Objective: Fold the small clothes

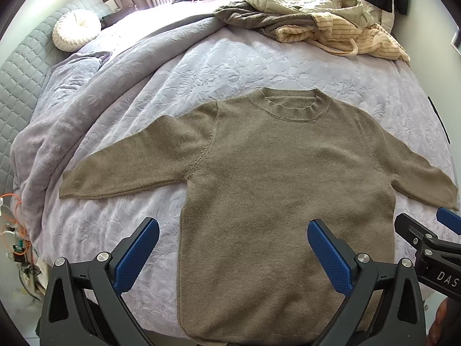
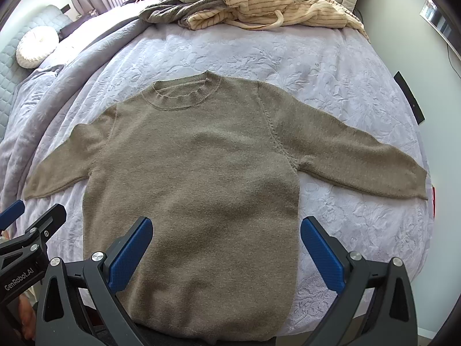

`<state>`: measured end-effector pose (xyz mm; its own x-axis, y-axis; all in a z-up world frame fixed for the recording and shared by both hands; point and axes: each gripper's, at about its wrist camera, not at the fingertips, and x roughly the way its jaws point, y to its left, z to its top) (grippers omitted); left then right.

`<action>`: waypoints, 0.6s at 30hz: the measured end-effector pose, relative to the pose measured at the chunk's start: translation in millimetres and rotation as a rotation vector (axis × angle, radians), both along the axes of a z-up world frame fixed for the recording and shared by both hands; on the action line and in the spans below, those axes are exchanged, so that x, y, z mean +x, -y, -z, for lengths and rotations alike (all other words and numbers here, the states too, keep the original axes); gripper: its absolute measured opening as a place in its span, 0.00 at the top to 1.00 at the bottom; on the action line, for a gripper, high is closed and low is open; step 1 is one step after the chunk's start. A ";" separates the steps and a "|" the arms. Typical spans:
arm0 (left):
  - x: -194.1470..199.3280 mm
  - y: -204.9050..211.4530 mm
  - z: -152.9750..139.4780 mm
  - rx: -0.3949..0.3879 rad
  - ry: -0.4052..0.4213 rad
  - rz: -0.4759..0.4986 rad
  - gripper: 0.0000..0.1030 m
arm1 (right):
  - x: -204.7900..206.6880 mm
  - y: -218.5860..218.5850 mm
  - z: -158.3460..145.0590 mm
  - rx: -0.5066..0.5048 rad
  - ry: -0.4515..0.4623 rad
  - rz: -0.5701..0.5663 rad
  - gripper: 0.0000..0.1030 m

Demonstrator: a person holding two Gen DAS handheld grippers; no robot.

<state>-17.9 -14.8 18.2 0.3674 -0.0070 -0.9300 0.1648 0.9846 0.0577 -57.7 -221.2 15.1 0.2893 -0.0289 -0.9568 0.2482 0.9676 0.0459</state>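
Nearest, the left gripper [image 1: 233,250] hovers with its blue pads spread wide and holding nothing, straddling the sweater's left side edge near the hem. Likewise the right gripper [image 2: 226,248] hangs released above the hem's right part. Only the left wrist view shows orange cables [image 1: 14,225] beside the bed; only the right wrist view catches a red patch [image 2: 433,199] past the bed's right edge. Between them the olive sweater [image 1: 276,178] lies flat, face up, sleeves spread, hem at the bed's [image 1: 201,66] near edge. Farther off, a clothes pile [image 1: 314,23] sits at the far edge.
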 end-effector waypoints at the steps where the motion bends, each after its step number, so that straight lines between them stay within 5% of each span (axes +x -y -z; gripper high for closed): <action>1: -0.1 0.2 -0.2 0.001 0.000 0.000 0.00 | -0.1 0.6 0.5 0.001 0.001 0.001 0.01; 15: 3.2 -6.2 8.2 -0.037 -0.048 -0.021 0.00 | 0.3 1.7 3.1 0.031 -0.087 0.015 0.01; 18: 5.0 -9.4 9.3 -0.055 -0.058 -0.024 0.00 | 1.6 0.1 5.6 0.021 -0.042 0.012 0.01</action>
